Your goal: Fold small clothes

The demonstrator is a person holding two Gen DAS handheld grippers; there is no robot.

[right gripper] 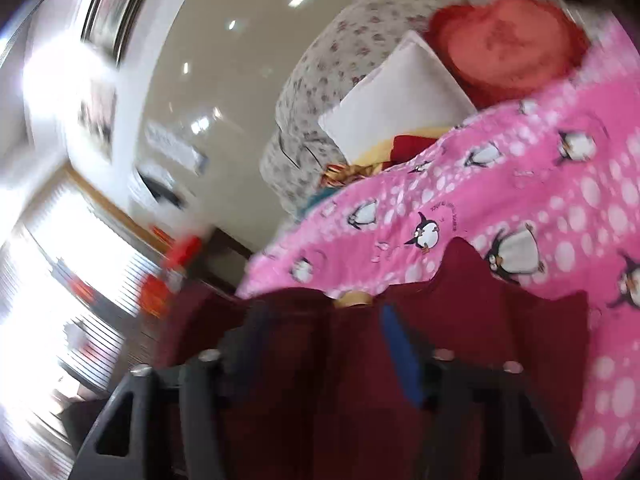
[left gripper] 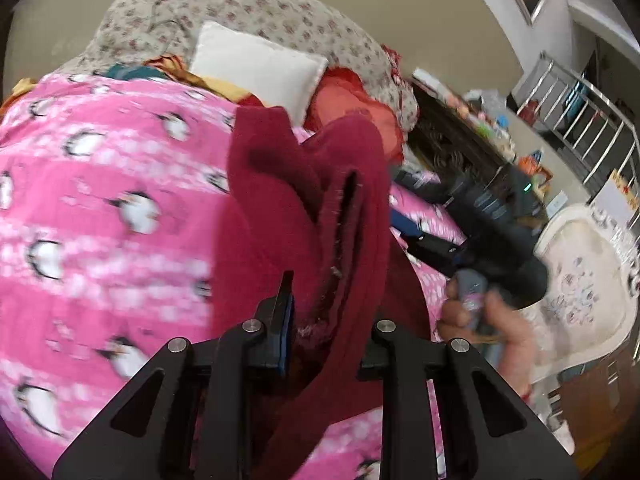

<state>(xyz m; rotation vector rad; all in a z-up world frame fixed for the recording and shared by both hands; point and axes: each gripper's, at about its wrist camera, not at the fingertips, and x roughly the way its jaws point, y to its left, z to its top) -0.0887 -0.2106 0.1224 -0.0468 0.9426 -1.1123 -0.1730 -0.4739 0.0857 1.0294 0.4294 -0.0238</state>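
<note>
A dark red garment (left gripper: pixel 304 208) was pinched in the nearly closed left gripper (left gripper: pixel 320 320), its folds running lengthwise away from the jaws and held above the pink penguin bedspread (left gripper: pixel 100 200). In the blurred right view, the right gripper (right gripper: pixel 320 332) was seen part-open around the same cloth; contact with its pads could not be told.

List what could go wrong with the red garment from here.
1. The left gripper pinches only a bunched fold of the maroon garment; the hanging rest could drag it out.
2. The right gripper has cloth between its fingers, but blur hides any grip.
3. Loose folds could catch on the penguin blanket.
</note>
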